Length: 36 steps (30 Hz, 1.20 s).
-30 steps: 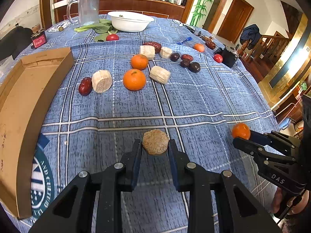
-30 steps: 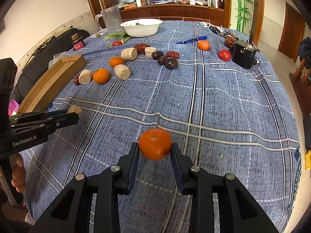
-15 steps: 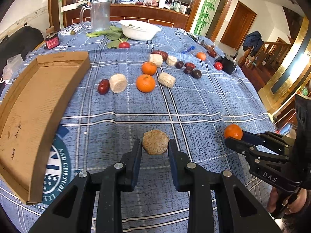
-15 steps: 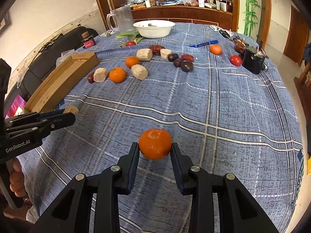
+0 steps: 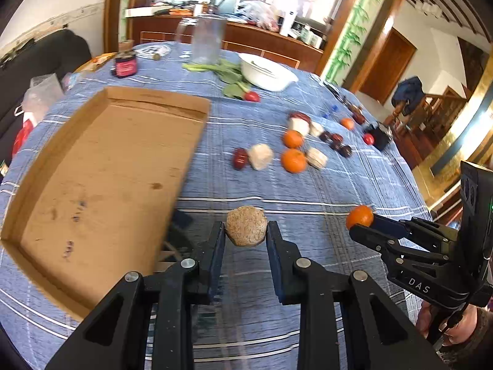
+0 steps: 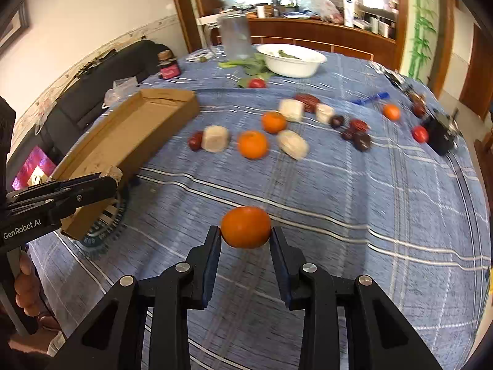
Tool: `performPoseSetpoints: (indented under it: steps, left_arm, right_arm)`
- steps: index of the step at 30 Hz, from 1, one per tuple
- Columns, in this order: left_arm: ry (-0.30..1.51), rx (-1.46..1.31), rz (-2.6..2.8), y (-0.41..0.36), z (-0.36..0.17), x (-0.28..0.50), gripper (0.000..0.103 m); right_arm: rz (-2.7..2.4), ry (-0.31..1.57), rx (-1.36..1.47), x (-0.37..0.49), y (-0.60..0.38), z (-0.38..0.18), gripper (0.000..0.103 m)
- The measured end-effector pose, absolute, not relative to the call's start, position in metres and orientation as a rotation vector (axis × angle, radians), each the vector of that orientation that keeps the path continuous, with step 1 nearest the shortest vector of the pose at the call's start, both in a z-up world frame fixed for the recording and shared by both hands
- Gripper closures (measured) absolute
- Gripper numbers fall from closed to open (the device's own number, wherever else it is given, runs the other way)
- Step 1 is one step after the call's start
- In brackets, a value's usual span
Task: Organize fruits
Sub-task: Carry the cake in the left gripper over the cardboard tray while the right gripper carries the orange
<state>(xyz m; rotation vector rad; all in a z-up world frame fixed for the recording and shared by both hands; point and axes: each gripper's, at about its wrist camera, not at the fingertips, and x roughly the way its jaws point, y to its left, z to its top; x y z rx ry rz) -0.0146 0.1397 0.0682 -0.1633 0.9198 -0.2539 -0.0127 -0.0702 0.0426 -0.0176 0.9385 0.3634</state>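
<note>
Your left hand-held gripper pinches a pale fibrous chunk just beside the cardboard tray; your right hand-held gripper clamps an orange above the worktop. Round fruit may roll off shallow pads; the tray wall could snag your fingers.

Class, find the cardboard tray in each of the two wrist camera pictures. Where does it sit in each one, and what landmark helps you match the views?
Left wrist view: the cardboard tray fills the left half, seen from above.
Right wrist view: the cardboard tray lies at left centre, seen from the side.
Shared landmark: the white bowl at the table's far end.
</note>
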Motion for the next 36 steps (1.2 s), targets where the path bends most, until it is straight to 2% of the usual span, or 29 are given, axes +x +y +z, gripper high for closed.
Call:
performPoseSetpoints:
  steps: [7,11,19,21,22,30,33,34,36]
  left_arm:
    - [0.914,-0.207,-0.191,0.189,0.07,-0.017,0.077]
    - [0.906,-0.202,-0.178,0.204,0.072,-0.023,0.077]
    - [0.917,-0.206,-0.247,0.189,0.07,-0.035,0.077]
    - [0.922,-0.195,-0.264,0.182,0.069,-0.037,0.077]
    - [0.925,-0.187,-0.274,0.177,0.069,-0.038,0.077]
    - [0.942,-0.193,-0.287,0.164,0.065,-0.039,0.077]
    - [0.946,-0.193,-0.287,0.159,0.064,-0.039,0.077]
    - [0.947,-0.195,-0.288,0.158,0.064,-0.038,0.077]
    - [0.946,-0.199,-0.295,0.155,0.064,-0.036,0.077]
  right_arm:
    - [0.403,0.902,-0.093,-0.005,-0.023,0.057,0.068]
    - [0.398,0.926,-0.073,-0.003,-0.028,0.053,0.068]
    - [0.434,1.012,0.012,-0.007,-0.048,0.029,0.068]
    - [0.453,1.004,-0.016,-0.008,-0.036,0.026,0.061]
    - [0.447,0.999,-0.041,-0.008,-0.03,0.023,0.055]
    - [0.468,1.008,-0.079,0.015,-0.006,0.008,0.054]
    - [0.444,1.016,-0.122,0.019,-0.002,0.002,0.059]
    - [0.454,1.01,-0.117,0.017,-0.004,0.004,0.068]
    - [0.441,1.013,-0.123,0.014,-0.007,0.005,0.068]
